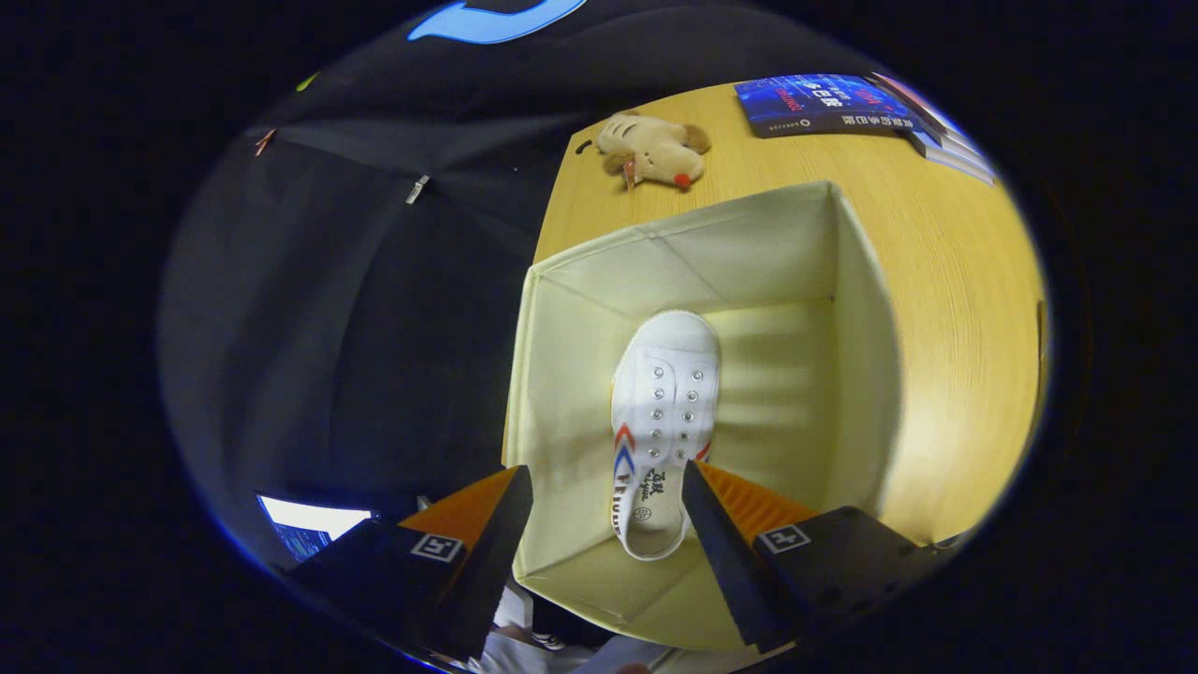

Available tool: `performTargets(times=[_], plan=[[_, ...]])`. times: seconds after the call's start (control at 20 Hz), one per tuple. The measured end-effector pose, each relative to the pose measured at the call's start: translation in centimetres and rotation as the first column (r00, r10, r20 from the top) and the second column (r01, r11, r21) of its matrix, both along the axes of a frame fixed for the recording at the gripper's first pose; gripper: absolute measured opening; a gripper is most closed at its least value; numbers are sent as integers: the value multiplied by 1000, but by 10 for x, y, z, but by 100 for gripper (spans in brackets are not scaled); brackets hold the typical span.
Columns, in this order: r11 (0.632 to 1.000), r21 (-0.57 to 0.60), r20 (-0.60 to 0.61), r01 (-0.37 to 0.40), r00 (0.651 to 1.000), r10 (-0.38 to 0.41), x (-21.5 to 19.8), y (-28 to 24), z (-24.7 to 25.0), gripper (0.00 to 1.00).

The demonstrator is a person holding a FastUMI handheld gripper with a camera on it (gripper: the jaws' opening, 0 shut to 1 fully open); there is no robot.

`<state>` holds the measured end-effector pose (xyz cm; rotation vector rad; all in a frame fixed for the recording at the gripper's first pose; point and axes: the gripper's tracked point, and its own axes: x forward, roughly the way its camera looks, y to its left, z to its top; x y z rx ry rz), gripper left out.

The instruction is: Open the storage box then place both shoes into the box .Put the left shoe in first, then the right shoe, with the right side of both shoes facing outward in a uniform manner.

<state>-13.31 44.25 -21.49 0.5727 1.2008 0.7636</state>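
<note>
With one shoe point(663, 426) lying in the open box point(856, 309), the gripper point(606, 510) hangs wide open and empty above; fetching the second shoe looks next.

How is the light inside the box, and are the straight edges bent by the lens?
Gripper view: striped shadows cross the storage box floor beside the white shoe; the table edge and box walls curve from fisheye; the open gripper fingers hold nothing.

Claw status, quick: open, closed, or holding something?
Claw: open, holding nothing. It hangs over the open storage box, its fingers spread either side of the white shoe lying on the box floor.
</note>
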Motion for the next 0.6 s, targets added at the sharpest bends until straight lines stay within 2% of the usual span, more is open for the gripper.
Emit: performTargets(times=[0.3, 0.6], plan=[[994, 103, 43, 44, 998, -48, 6, -32, 37, 98], [986, 101, 149, 131, 978, -145, 34, -130, 55, 98]])
